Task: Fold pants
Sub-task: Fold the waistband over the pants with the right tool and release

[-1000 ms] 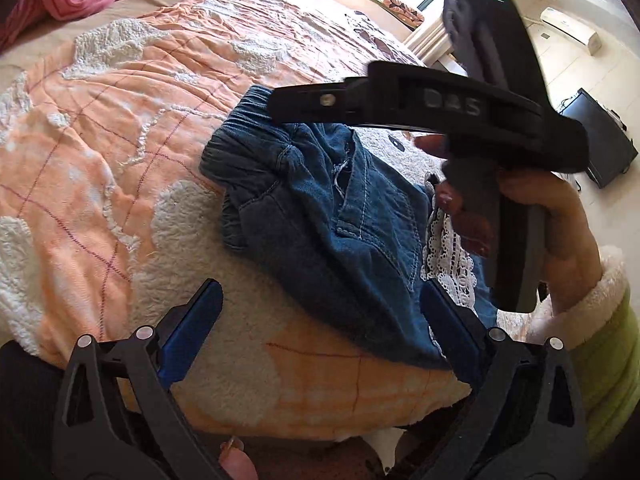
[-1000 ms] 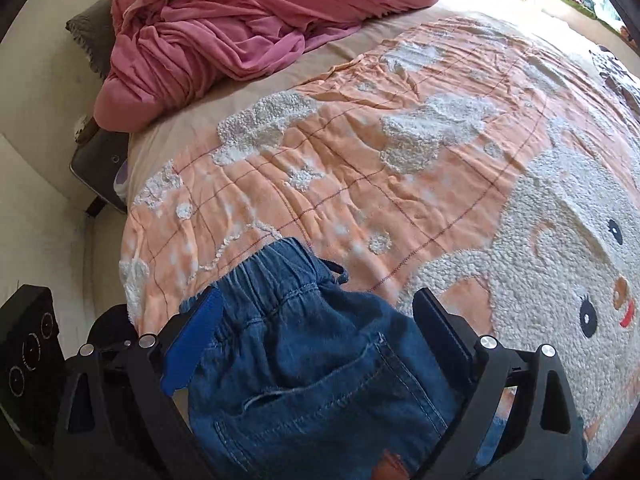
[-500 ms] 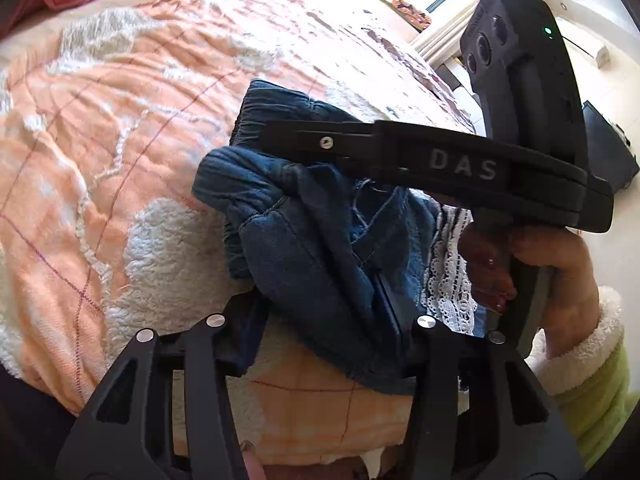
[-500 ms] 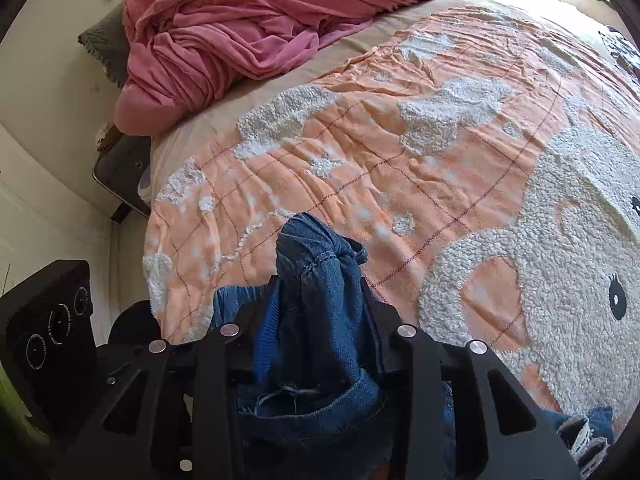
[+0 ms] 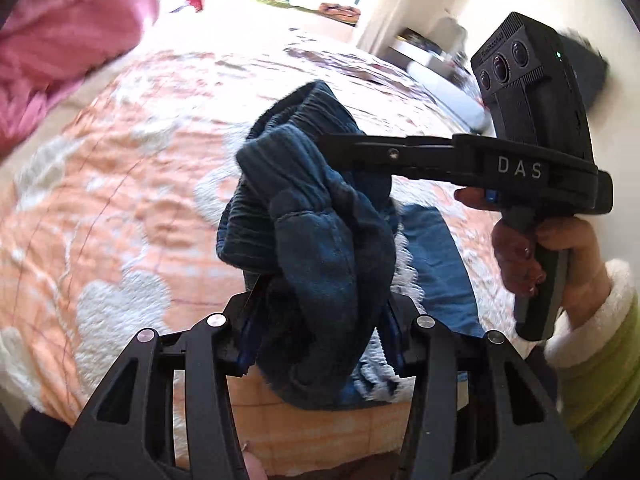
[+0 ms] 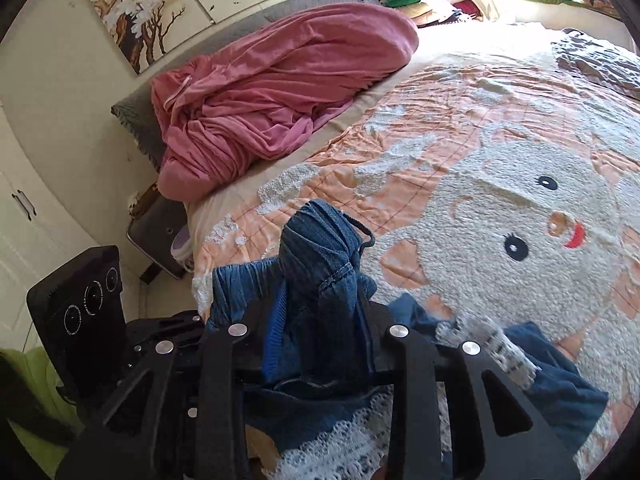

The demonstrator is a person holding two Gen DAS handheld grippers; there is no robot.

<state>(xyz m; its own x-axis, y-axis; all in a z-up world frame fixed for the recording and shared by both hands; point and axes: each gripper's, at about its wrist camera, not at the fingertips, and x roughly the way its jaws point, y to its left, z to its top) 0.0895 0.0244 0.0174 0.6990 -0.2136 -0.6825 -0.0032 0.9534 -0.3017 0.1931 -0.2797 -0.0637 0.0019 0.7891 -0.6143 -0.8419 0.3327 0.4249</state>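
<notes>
Both grippers clamped the denim pants (image 5: 320, 240) at the waistband end, bunched cloth rising between each pair of jaws above an orange-and-white bedspread (image 5: 120, 208). The left gripper (image 5: 320, 332) had just closed its jaws on a thick wad of dark denim, which filled the gap and spilled over toward 12 o'clock. In the left wrist view the right gripper (image 5: 344, 148) entered from 3 o'clock, held by a hand (image 5: 552, 248) in a green sleeve with a white cuff; its tips were buried in the gathered waistband. In the right wrist view the right gripper (image 6: 320, 340) had its jaws drawn in on a column of denim (image 6: 320, 272) that stood up toward 12 o'clock, a drawstring end hanging at its upper right. The rest of the pants trailed toward 4 o'clock onto the bedspread (image 6: 500, 140), with white lace trim (image 6: 500, 352) at the hems. A pink blanket (image 6: 272, 96) lay heaped at 11 o'clock by the headboard. The bedspread bore a white cartoon face (image 6: 540, 216) at 2 o'clock.
</notes>
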